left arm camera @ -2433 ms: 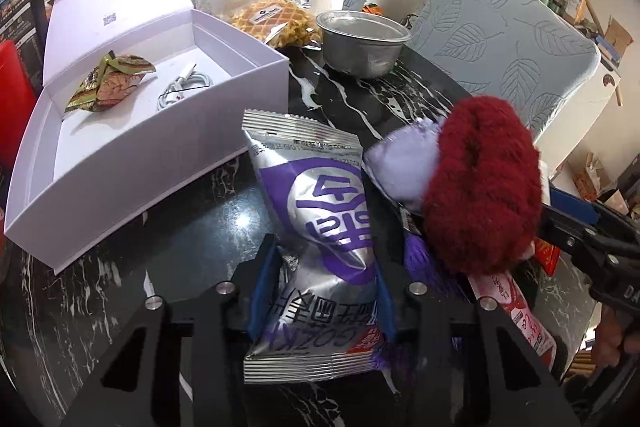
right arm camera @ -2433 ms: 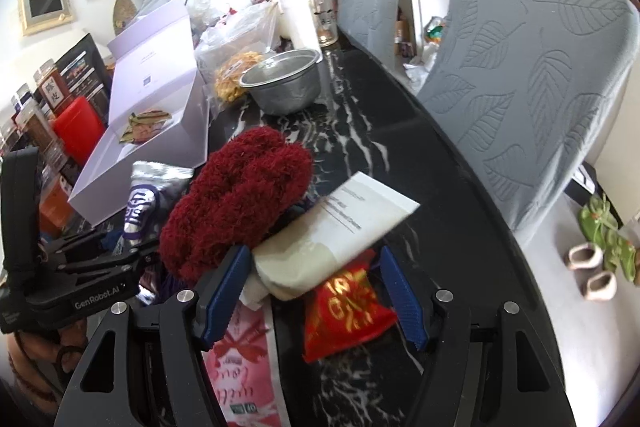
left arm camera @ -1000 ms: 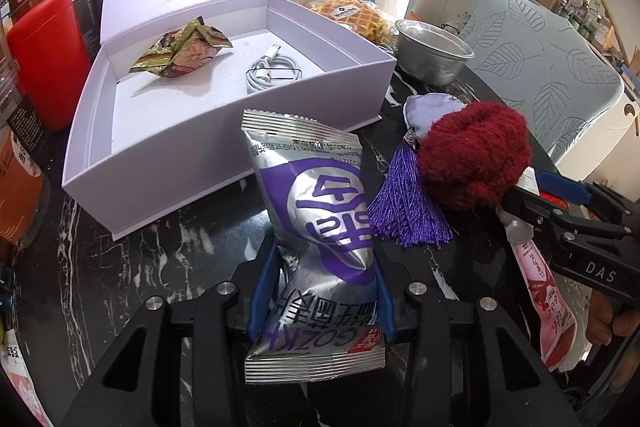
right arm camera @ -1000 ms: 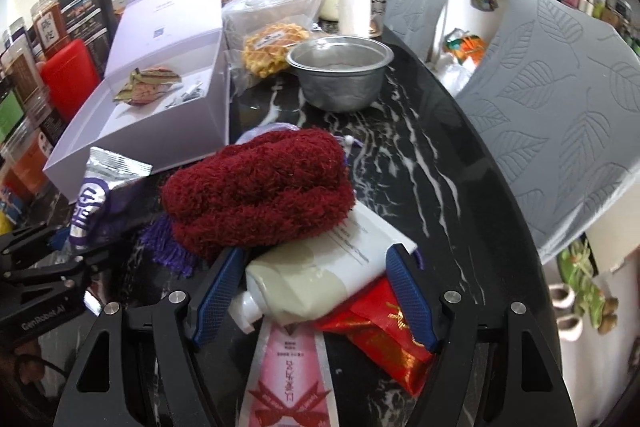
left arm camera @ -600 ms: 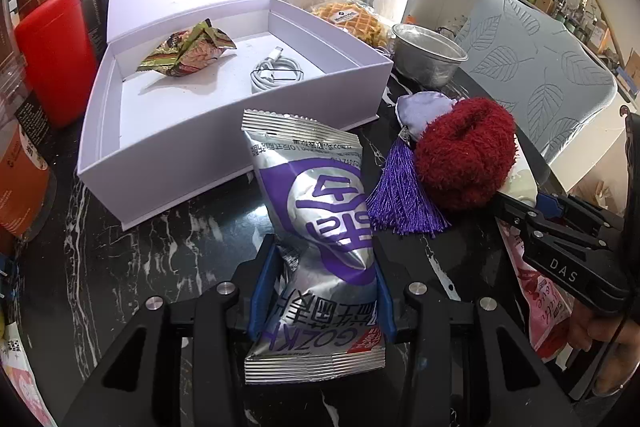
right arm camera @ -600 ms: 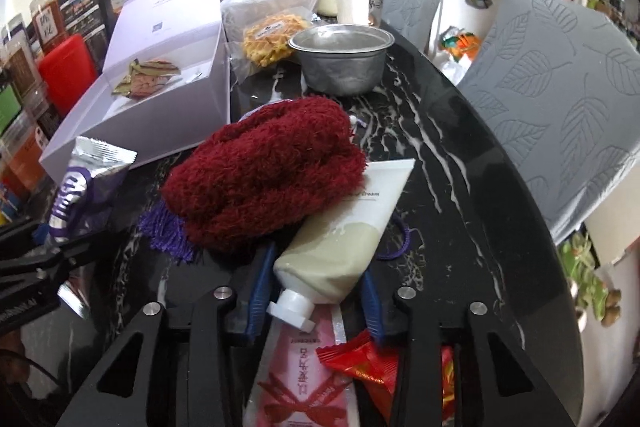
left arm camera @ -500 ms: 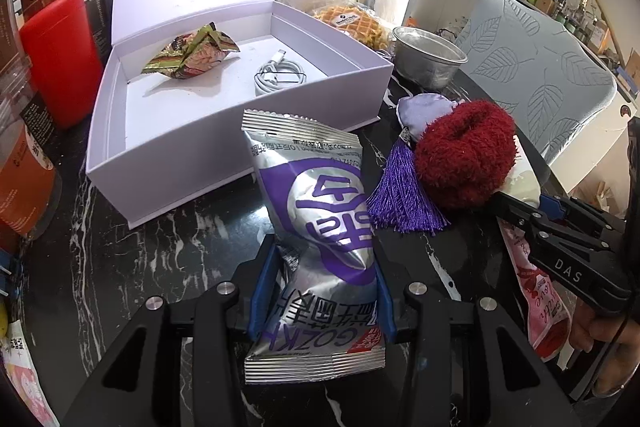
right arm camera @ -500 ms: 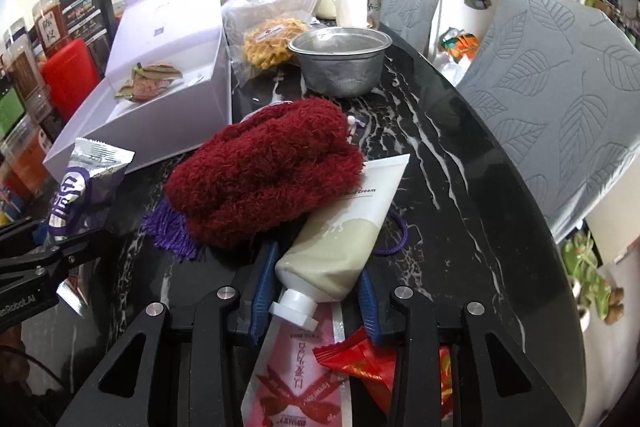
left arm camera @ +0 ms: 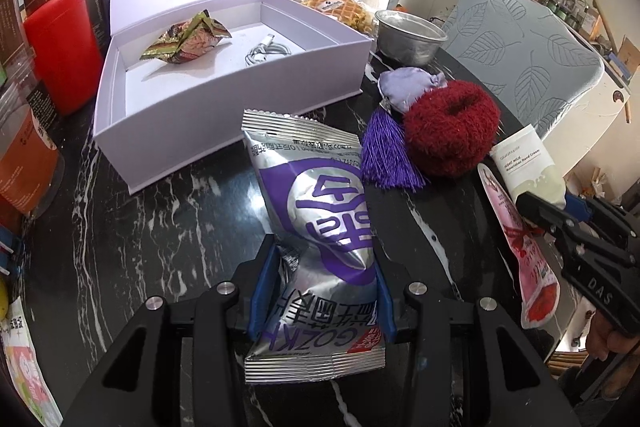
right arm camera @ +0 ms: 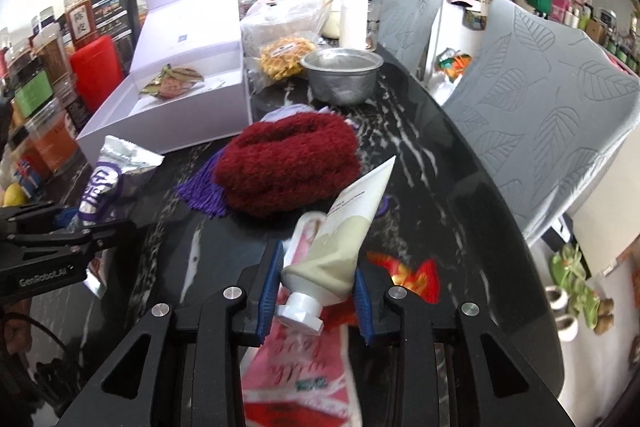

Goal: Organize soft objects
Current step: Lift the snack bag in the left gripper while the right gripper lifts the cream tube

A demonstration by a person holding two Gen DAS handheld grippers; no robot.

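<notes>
My left gripper (left arm camera: pixel 322 267) is shut on a silver and purple snack packet (left arm camera: pixel 316 195), held above the black marble table (left arm camera: pixel 160 227). The jaws of my right gripper (right arm camera: pixel 318 283) are closing, and their blue pads press on a white hand cream tube (right arm camera: pixel 344 227) near its cap. The tube slants up off the table. A dark red fuzzy ring (right arm camera: pixel 288 167) lies just beyond the tube. Beside it is a lilac sachet with a purple tassel (left arm camera: pixel 388 155). A pink sachet (right arm camera: pixel 296 379) and a red packet (right arm camera: pixel 416 275) lie under the right gripper.
An open white box (left arm camera: pixel 224 119) on the left holds a folded wrapper (left arm camera: pixel 184 39) and a coiled cable (left arm camera: pixel 268 51). A steel bowl (left arm camera: pixel 408 35) and bagged food stand behind it. A red canister (left arm camera: pixel 64 47) and jars line the left. Grey chairs (left arm camera: pixel 520 59) flank the table's right edge.
The right gripper's jaws came together on the cream tube and pulled it back from under the red fuzzy ring, its cap end raised. The left gripper kept its hold and shifted slightly.
</notes>
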